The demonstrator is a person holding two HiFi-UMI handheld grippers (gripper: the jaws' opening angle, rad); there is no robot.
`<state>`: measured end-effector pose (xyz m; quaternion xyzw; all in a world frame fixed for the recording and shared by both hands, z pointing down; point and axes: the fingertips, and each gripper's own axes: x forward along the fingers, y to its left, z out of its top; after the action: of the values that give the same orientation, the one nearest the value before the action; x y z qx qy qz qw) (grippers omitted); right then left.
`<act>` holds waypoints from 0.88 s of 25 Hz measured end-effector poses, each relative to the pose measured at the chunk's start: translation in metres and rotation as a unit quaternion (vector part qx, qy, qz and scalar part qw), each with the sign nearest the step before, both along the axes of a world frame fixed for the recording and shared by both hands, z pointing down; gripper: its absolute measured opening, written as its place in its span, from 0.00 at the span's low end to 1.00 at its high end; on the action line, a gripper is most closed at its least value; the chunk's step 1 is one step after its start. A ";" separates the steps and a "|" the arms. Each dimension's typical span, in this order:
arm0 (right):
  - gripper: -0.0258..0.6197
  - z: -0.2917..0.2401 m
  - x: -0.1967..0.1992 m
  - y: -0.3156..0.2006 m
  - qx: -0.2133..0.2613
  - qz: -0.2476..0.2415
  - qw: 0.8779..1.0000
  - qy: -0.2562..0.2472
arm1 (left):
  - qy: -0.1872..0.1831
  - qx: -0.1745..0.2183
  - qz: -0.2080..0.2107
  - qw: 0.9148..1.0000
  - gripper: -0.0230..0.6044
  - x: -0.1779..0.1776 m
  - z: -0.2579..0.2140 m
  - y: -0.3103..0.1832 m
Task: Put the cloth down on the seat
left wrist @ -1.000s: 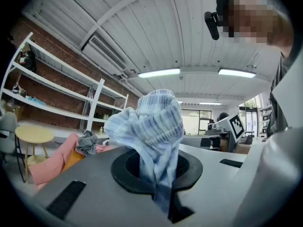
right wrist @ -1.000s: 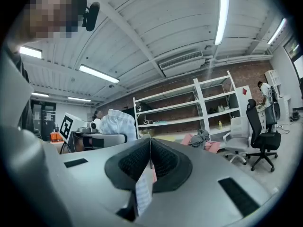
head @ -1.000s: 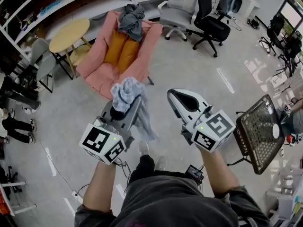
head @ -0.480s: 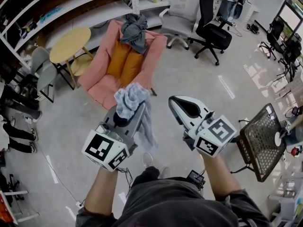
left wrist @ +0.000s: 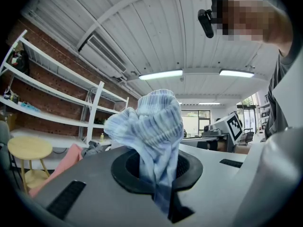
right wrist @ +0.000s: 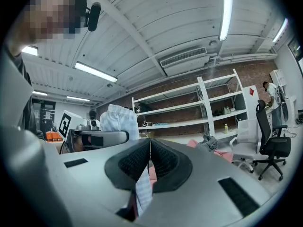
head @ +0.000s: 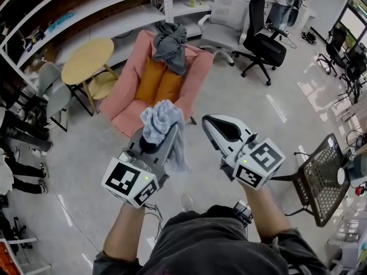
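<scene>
The left tool is clamped on a light blue striped cloth. The cloth bunches up in a crumpled puff above the jaws, and a tail hangs down beside the tool toward the grey floor. The right tool is held just beside it, level and pointing the same way. Its pads meet at the tips, and a narrow strip of the same striped fabric shows in the gap behind them (whether it is actually pinched there I cannot tell). The cloth is in the air and not on any seat. Ahead of both tools stands a pink armchair with two orange cushions leaning against its back and a grey garment draped over the top edge. A round wooden table stands beside the armchair, in front of white shelving. A grey office chair and a black office chair stand farther off, and a black mesh chair is near the person's right arm.
</scene>
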<state>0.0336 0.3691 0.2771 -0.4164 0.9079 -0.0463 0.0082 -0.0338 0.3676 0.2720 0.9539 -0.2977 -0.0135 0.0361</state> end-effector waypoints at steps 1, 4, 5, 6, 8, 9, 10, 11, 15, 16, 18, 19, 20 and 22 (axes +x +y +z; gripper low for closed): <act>0.07 -0.001 -0.002 -0.007 0.001 0.001 1.000 0.000 | 0.000 0.003 -0.001 1.000 0.10 -0.003 -0.002 -0.007; 0.07 -0.001 -0.007 -0.026 0.001 0.001 1.000 0.001 | -0.004 0.005 -0.003 1.000 0.10 -0.008 -0.005 -0.028; 0.07 -0.001 -0.009 -0.031 0.000 0.001 1.000 0.001 | -0.005 0.005 -0.003 1.000 0.10 -0.009 -0.005 -0.034; 0.07 0.000 -0.010 -0.037 -0.001 0.001 1.000 0.000 | -0.006 0.005 -0.003 1.000 0.10 -0.010 -0.004 -0.040; 0.07 0.002 -0.013 -0.049 -0.002 0.000 1.000 -0.001 | -0.007 0.006 -0.002 1.000 0.10 -0.011 -0.003 -0.051; 0.07 0.003 -0.013 -0.054 -0.002 -0.001 1.000 -0.001 | -0.008 0.006 -0.003 1.000 0.10 -0.011 -0.002 -0.057; 0.07 0.004 -0.014 -0.060 -0.002 -0.002 1.000 0.000 | -0.007 0.005 -0.003 1.000 0.10 -0.012 -0.001 -0.063; 0.07 0.004 -0.014 -0.066 -0.002 -0.003 1.000 0.000 | -0.008 0.005 -0.003 1.000 0.10 -0.012 -0.001 -0.069; 0.07 0.003 -0.011 -0.092 -0.002 -0.008 1.000 -0.001 | -0.008 0.003 -0.010 1.000 0.10 -0.009 -0.001 -0.097; 0.07 0.003 -0.009 -0.099 -0.002 -0.010 1.000 -0.002 | -0.008 0.004 -0.012 1.000 0.10 -0.008 -0.002 -0.105; 0.07 0.003 -0.006 -0.116 0.000 -0.016 1.000 -0.004 | -0.011 0.009 -0.021 1.000 0.10 -0.006 -0.004 -0.123; 0.07 0.003 -0.005 -0.125 0.000 -0.019 1.000 -0.005 | -0.013 0.012 -0.027 0.999 0.10 -0.005 -0.004 -0.133; 0.07 0.004 -0.004 -0.135 0.000 -0.022 1.000 -0.005 | -0.015 0.014 -0.033 0.999 0.10 -0.005 -0.005 -0.143; 0.07 0.005 -0.003 -0.156 0.000 -0.030 1.000 -0.006 | -0.019 0.019 -0.050 0.998 0.10 -0.008 -0.008 -0.167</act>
<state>0.0309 0.2128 0.2816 -0.3887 0.9200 -0.0488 0.0121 -0.0422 0.2005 0.2636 0.9385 -0.3452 -0.0030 0.0118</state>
